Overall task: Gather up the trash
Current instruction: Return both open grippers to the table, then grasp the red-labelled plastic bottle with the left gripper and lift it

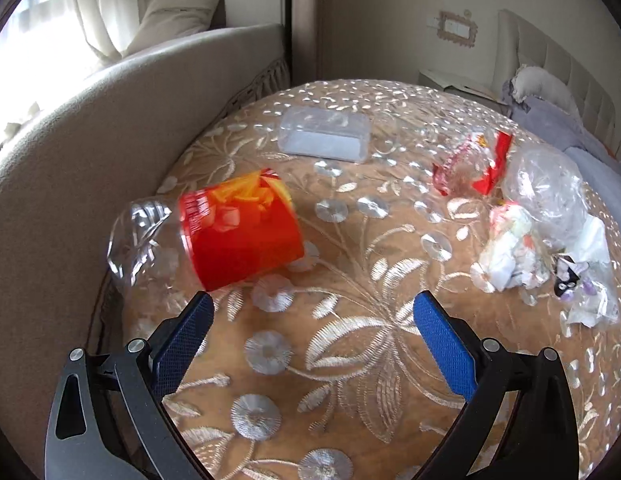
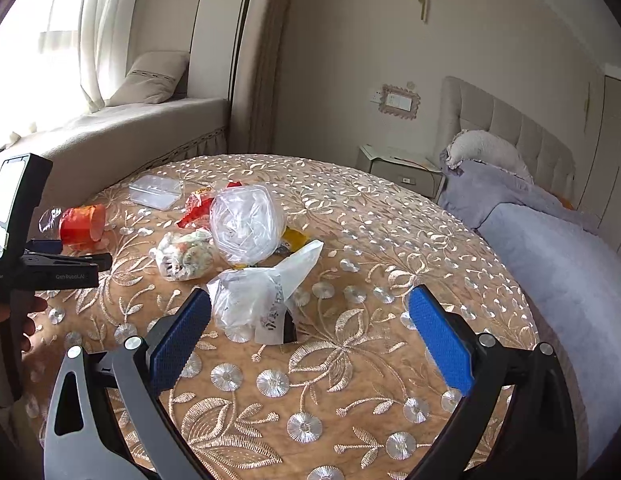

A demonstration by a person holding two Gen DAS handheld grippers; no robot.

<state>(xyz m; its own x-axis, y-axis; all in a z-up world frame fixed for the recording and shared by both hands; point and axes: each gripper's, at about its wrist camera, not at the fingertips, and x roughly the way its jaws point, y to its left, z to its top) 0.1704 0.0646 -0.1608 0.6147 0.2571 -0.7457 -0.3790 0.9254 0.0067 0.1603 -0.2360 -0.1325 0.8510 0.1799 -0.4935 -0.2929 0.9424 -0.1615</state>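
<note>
A clear plastic bottle with a red label lies on its side on the round embroidered table, just beyond my left gripper, which is open and empty; its left finger is near the bottle. The bottle also shows in the right wrist view. A clear plastic box lies further back. Crumpled wrappers, a red wrapper and a clear bag lie to the right. My right gripper is open and empty, with a white plastic bag just in front between its fingers.
A cushioned window seat curves along the table's left side. A bed with grey bedding stands to the right, a nightstand behind the table. The left gripper body shows at the left of the right wrist view.
</note>
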